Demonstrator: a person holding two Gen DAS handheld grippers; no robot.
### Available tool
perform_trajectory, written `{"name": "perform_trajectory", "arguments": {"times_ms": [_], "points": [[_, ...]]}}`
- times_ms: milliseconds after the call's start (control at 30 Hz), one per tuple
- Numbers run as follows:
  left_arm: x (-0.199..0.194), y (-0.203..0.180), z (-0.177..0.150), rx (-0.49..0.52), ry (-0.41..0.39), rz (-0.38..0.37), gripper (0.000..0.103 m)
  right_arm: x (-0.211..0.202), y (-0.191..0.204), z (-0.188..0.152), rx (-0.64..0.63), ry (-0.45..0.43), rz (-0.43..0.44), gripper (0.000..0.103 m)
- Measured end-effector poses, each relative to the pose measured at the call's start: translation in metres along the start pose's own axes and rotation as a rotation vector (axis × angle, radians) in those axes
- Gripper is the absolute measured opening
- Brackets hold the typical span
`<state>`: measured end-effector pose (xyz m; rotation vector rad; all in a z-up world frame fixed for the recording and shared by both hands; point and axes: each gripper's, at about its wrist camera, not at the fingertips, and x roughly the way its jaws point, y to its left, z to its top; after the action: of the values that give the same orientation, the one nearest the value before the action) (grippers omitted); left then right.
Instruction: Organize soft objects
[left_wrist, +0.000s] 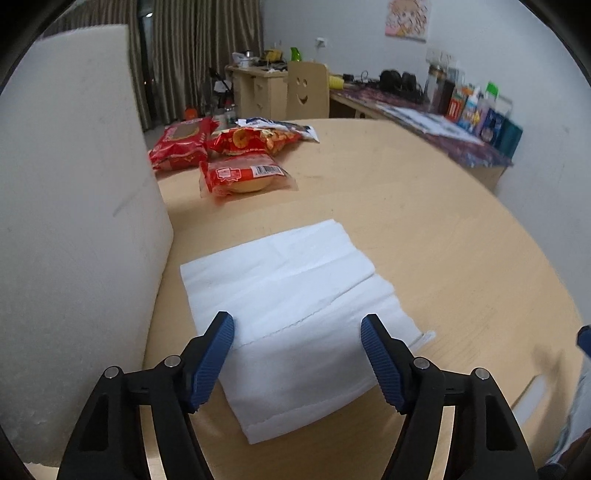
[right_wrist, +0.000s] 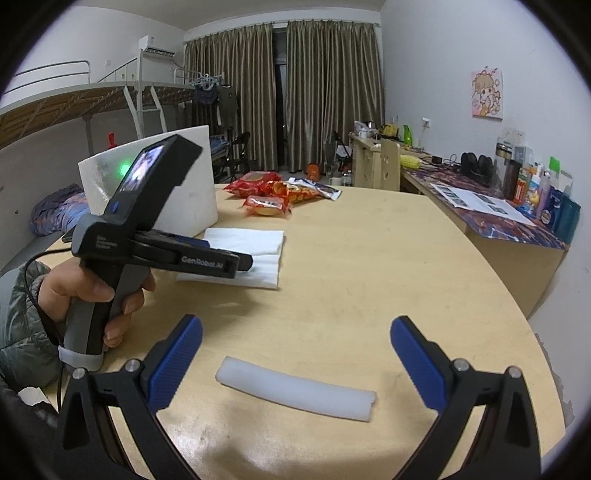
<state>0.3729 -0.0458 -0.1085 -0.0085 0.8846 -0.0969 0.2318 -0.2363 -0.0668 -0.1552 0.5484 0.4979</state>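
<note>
- The left gripper is hanging over the near end of the tissue, its blue pads standing partly open with the tissue lying between them; whether the pads are touching the paper I cannot tell, and nothing is gripped.
- In the right wrist view that same left gripper is showing at 9 o'clock, held by a hand with a dark sleeve, its fingers lying low across the tissue.
- The right gripper is standing wide open and empty, its pads flanking the foam roll without touching it; the roll is lying flat on the table at 6 o'clock.
- The tissue is lying flat, folded in layers, in the middle of the table, just beside the foam block.
- The foam block is standing upright at 9 o'clock in the left wrist view, walling off that side of the tissue.
- Beyond the tissue, at 11 o'clock, a wrapped bun is lying closest, with red snack bags bunched behind it, well apart from the tissue.
- Past the table edge, a chair with a smiling cut-out is standing at 12 o'clock, and a desk crowded with boxes and bottles is running along the wall at 2 o'clock.
- Curtains are hanging at the far end of the room.
</note>
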Motion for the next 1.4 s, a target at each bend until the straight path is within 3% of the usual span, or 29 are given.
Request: {"name": "perform_trajectory", "arguments": {"times_ms": [133, 267, 467, 867, 1033, 1200, 1300, 1400], "points": [[0.002, -0.001, 0.000, 0.022, 0.002, 0.017, 0.068, -0.002, -0.003, -0.003, -0.024, 0.025, 0.016, 0.103], [-0.001, -0.004, 0.000, 0.047, -0.015, 0.005, 0.033, -0.004, -0.008, -0.008, -0.042, 0.052, 0.005, 0.103], [-0.004, -0.004, -0.001, 0.057, -0.019, -0.015, 0.011, -0.007, -0.012, -0.014, -0.075, 0.093, 0.094, 0.103], [-0.005, -0.005, -0.002, 0.056, -0.019, -0.020, 0.010, 0.006, -0.023, -0.019, -0.195, 0.164, 0.193, 0.102], [-0.005, -0.005, -0.002, 0.052, -0.019, -0.026, 0.010, 0.020, -0.031, -0.021, -0.240, 0.217, 0.221, 0.070], [-0.005, -0.005, -0.003, 0.053, -0.019, -0.026, 0.010, 0.024, -0.028, -0.026, -0.321, 0.247, 0.283, 0.060], [-0.005, -0.005, -0.003, 0.054, -0.019, -0.025, 0.010, 0.022, -0.026, -0.028, -0.376, 0.248, 0.346, 0.060], [-0.005, -0.004, -0.003, 0.052, -0.019, -0.027, 0.010, 0.028, -0.032, -0.025, -0.353, 0.284, 0.393, 0.062]]}}
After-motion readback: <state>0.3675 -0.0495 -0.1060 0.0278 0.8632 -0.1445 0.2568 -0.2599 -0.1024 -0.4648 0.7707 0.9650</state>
